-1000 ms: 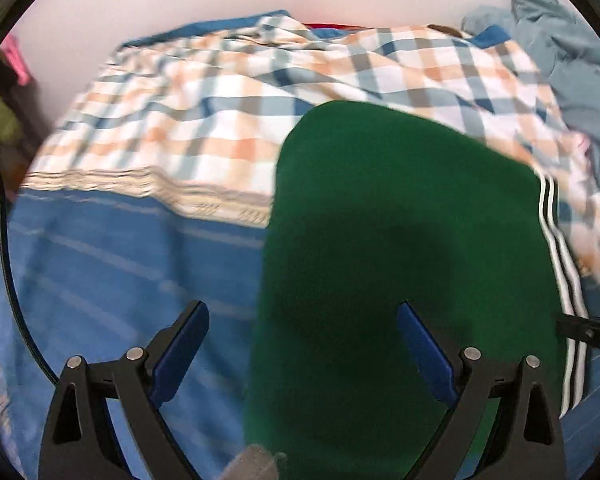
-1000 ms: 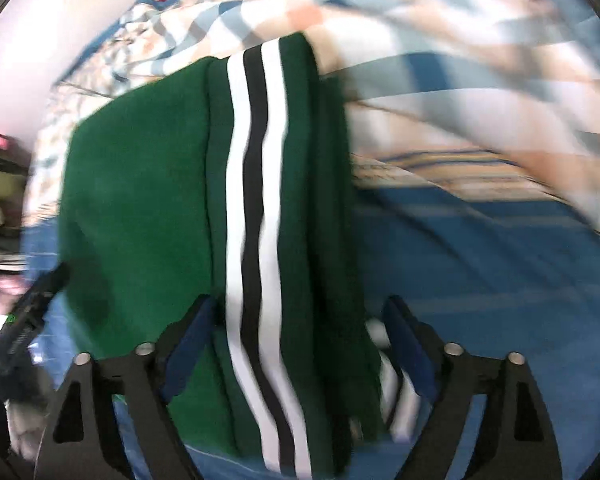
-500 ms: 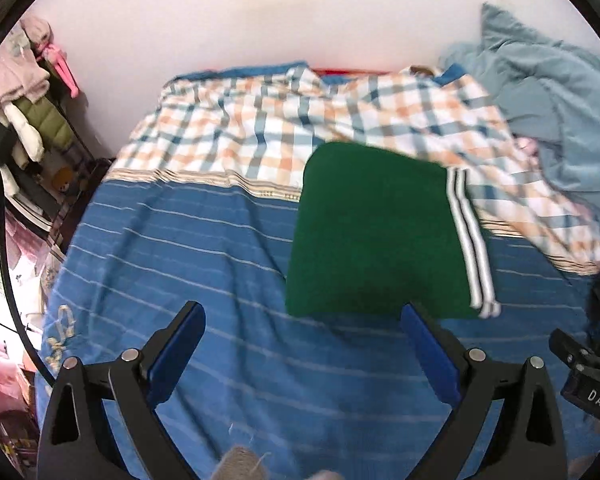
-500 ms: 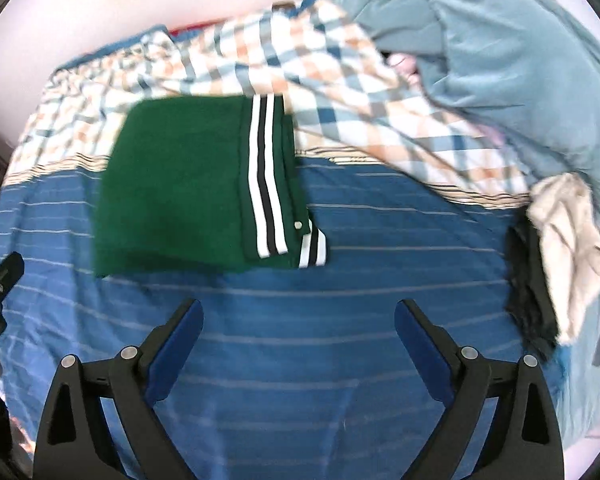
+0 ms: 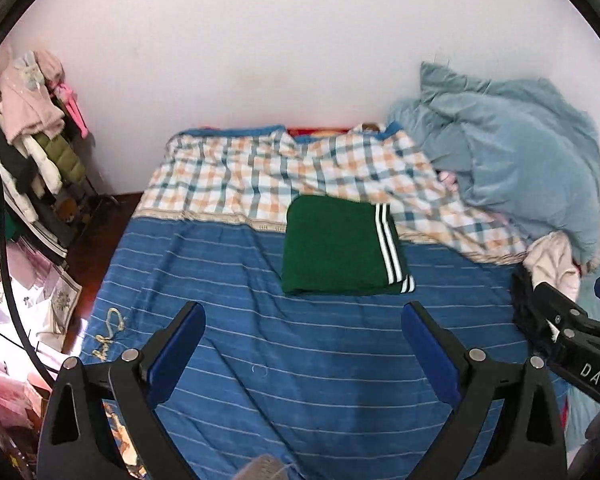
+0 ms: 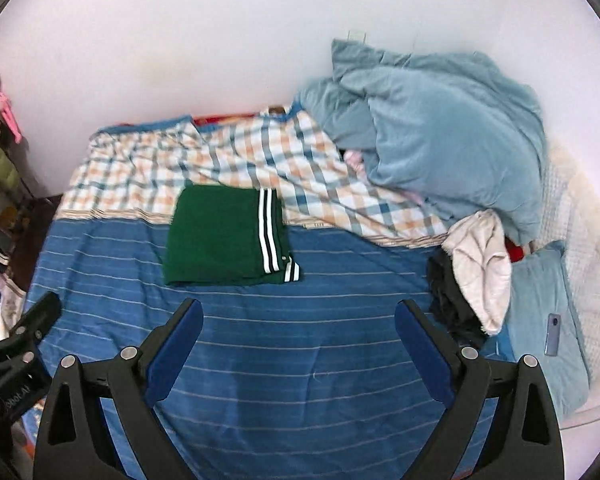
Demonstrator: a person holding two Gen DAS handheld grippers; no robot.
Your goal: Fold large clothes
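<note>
Lying folded into a neat rectangle at the centre of both views, a green garment (image 5: 332, 248) with white and black side stripes rests flat on the bed (image 5: 300, 360), straddling the line where a blue striped sheet (image 6: 300, 360) meets a checked blanket (image 5: 240, 176). Its stripes run along the right edge, and it looks finished and set out of the way. At the bottom of each frame, the left gripper (image 5: 302, 340) and right gripper (image 6: 300, 336) hover well apart from it, fingers spread wide and grasping nothing. At the right, a heap of unfolded clothes (image 6: 476, 272), pale over dark, sits beside a rumpled light blue duvet (image 6: 440, 136), probably waiting its turn. A crowded clothes rack (image 5: 32, 140) stands at the left edge of the left wrist view.
</note>
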